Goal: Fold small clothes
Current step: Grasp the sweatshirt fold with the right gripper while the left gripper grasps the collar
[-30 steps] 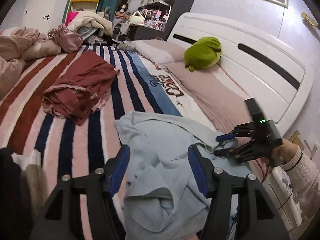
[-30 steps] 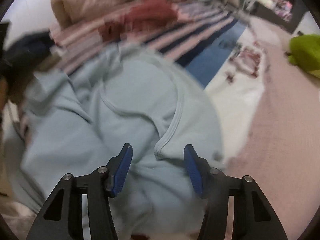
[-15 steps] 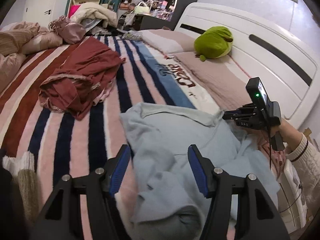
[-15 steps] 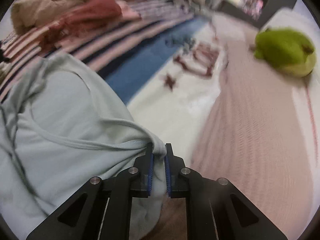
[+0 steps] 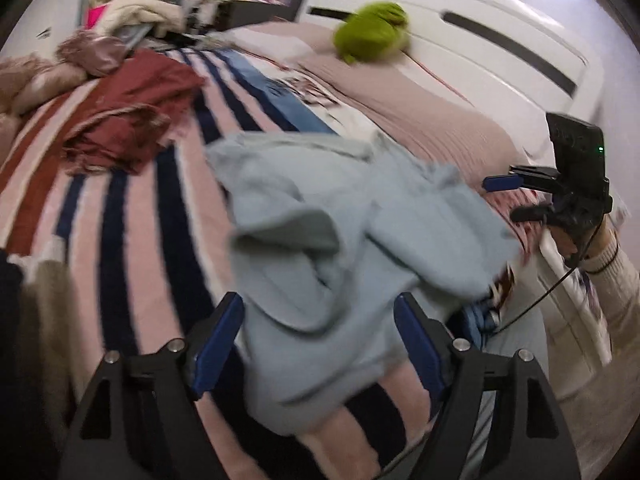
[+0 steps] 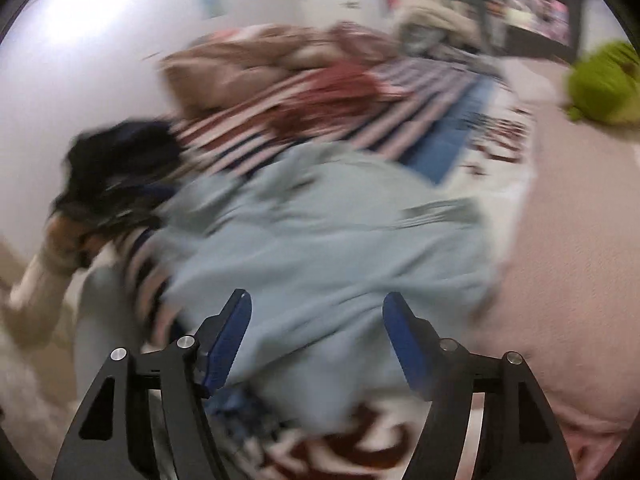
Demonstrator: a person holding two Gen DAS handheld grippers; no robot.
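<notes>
Garment: I see the pale blue garment lying crumpled on the bed, spread over the striped blanket; one fold stands up near its middle; its near edge lies between the fingers of my left tool; in the right wrist view the same cloth fills the centre, blurred
Left tool: my left tool is spread wide and grips nothing; the blue cloth lies in the gap between its blue pads; whether the pads touch it I cannot tell
Right tool: my right tool is also wide apart, empty; from the left wrist view I see it off the garment's right edge, close beside the cloth, one blue pad and one dark finger showing
Bed: the striped blanket runs under the garment; a pink cover lies to its right, before the white headboard
Surroundings: a dark red garment lies bunched well apart on the left; a green plush toy sits by the headboard
</notes>
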